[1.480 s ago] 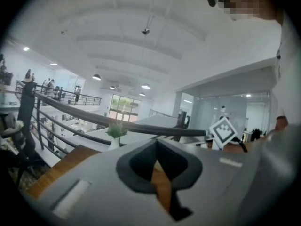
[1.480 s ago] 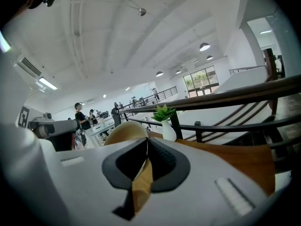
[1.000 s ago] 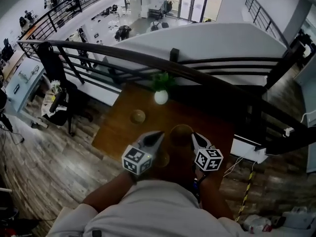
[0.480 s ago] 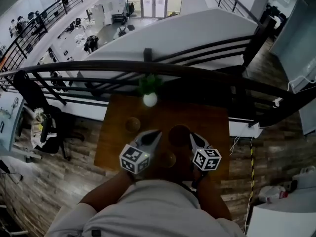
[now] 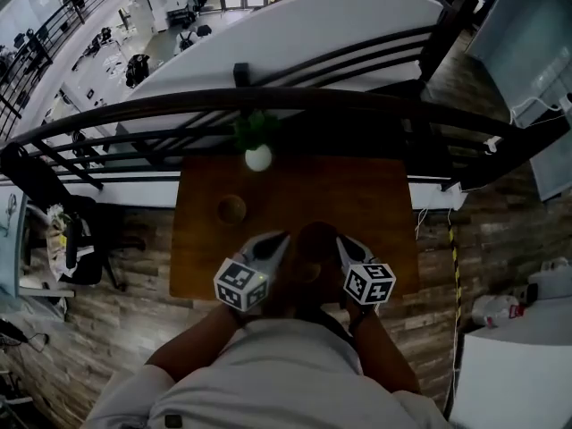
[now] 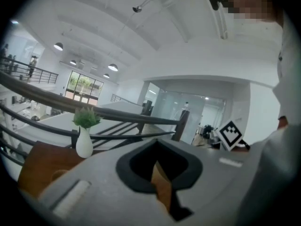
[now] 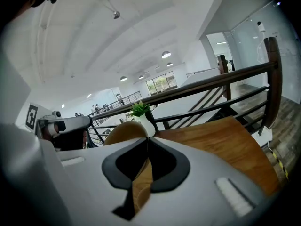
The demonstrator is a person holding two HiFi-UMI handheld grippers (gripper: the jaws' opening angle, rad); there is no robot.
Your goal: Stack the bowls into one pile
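A wooden table [image 5: 384,204] stands against a dark railing [image 5: 357,105], and the person leans over its near edge. On the table's left part a small bowl [image 5: 231,208] sits upright by itself, well apart from both grippers. Just behind it and a little to the right, at the far edge by the railing, a white vase [image 5: 257,157] holds a green plant [image 5: 254,130].

Next comes the left gripper [image 5: 275,242], reaching in over the near edge of the table with its marker cube [image 5: 241,285] close to the person's chest. In the left gripper view its jaws are pressed together at the tips, with nothing pinched. Only a thin strip of the wooden top shows through the slit below where they meet. The vase stands beyond them to the left.

Between the two grippers, on the middle of the table, lies a larger bowl [image 5: 315,238], dark in the dim head view. It is just beside both sets of tips.

The right gripper [image 5: 345,243] comes in from the near right, its marker cube [image 5: 368,281] also near the person's chest. In the right gripper view its jaws meet at the tips too, with a narrow tan strip showing in the slit. The larger bowl's pale curve rises just past the tips on the left, in front of the vase. Whether the tips touch its rim is hard to tell from here. Bare wood fills the right part of the table out to the railing.
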